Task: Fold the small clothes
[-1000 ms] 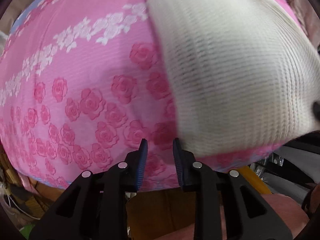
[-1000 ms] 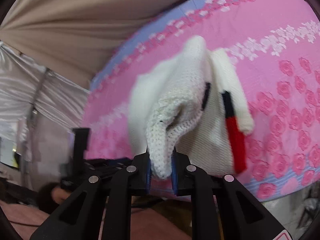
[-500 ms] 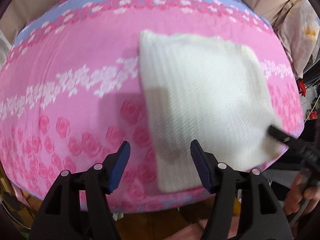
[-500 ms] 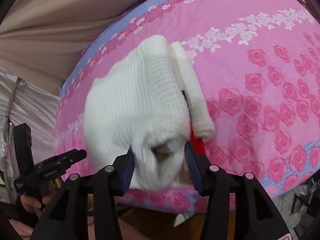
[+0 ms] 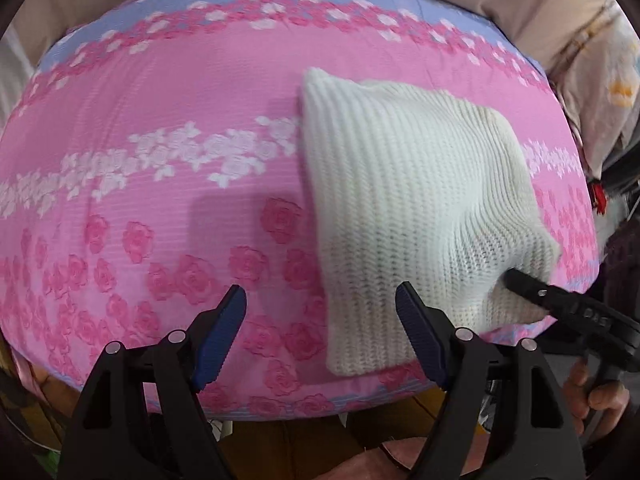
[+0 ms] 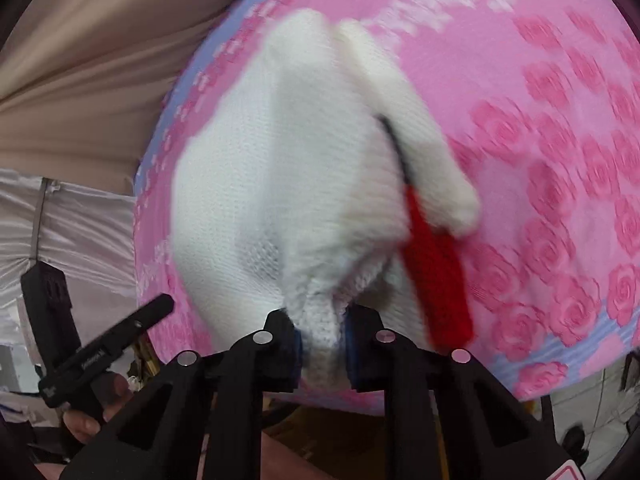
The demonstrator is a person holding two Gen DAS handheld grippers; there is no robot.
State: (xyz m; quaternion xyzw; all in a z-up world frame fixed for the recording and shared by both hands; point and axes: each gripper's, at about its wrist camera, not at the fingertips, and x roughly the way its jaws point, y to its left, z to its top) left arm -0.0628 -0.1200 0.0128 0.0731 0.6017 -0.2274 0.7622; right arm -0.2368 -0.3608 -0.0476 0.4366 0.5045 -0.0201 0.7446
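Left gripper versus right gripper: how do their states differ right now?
The left gripper stands wide open with nothing between its blue pads, its jaws having just been opening; the right gripper is shut on a bunched edge of the white knit garment, having just closed on it. The left hovers above the pink floral cover beside the garment; the right lifts its near edge. Both are black with blue pads.

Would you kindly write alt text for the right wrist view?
The right claw pinches a fold of a white knitted garment lying on a pink rose-patterned cover. A red strip shows at the garment's right edge.
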